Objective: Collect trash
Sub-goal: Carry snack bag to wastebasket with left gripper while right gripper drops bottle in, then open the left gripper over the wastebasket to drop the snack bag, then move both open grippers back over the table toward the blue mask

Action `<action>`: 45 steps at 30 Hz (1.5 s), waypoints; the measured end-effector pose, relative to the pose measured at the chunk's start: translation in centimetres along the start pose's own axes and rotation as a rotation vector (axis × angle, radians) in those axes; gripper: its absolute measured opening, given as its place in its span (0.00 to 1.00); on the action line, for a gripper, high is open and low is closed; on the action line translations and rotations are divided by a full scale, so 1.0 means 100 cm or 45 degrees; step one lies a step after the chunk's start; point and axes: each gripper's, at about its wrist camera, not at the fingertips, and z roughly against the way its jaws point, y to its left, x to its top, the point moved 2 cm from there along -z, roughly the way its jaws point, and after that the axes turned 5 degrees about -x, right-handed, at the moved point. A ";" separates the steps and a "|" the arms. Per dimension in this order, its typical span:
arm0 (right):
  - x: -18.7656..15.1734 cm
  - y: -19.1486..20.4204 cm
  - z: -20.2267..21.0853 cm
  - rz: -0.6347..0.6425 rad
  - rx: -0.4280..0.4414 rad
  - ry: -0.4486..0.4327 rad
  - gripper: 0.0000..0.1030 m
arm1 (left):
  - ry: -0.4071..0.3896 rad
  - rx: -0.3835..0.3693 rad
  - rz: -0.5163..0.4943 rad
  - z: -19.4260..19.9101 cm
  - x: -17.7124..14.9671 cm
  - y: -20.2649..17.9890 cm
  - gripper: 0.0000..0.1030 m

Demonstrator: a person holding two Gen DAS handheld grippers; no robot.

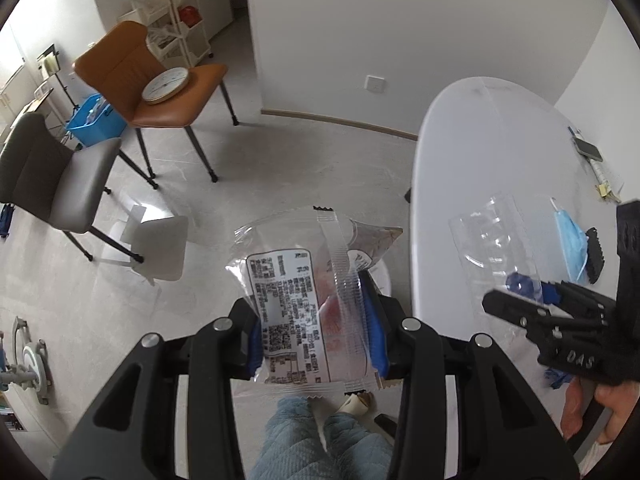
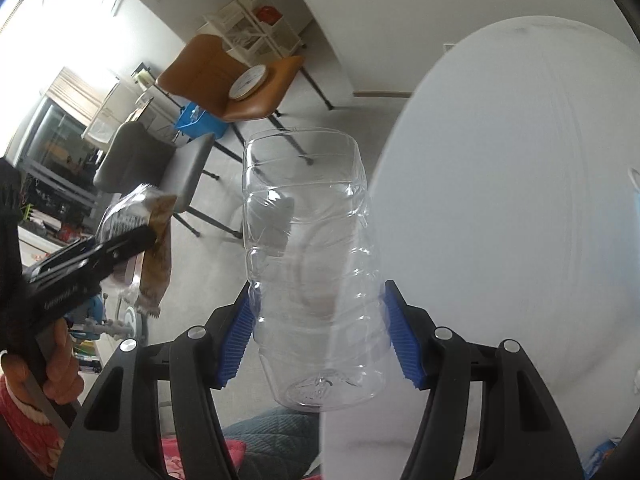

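My L gripper point(image 1: 316, 332) clamps wrapper point(image 1: 304, 300), long axis pointing away along fingers, over floor. R gripper point(image 2: 320, 332) pinches clear bottle point(image 2: 312, 264) crosswise, base toward me, at table point(image 2: 520, 200) edge.

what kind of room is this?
Most likely a home dining or living area: a white oval table, an orange chair with a wall clock lying on its seat, a grey chair and a storage cart.
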 end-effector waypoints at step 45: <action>0.034 0.046 0.028 -0.052 -0.334 -0.137 0.92 | 0.129 -0.199 -0.129 -0.073 0.018 -0.011 0.79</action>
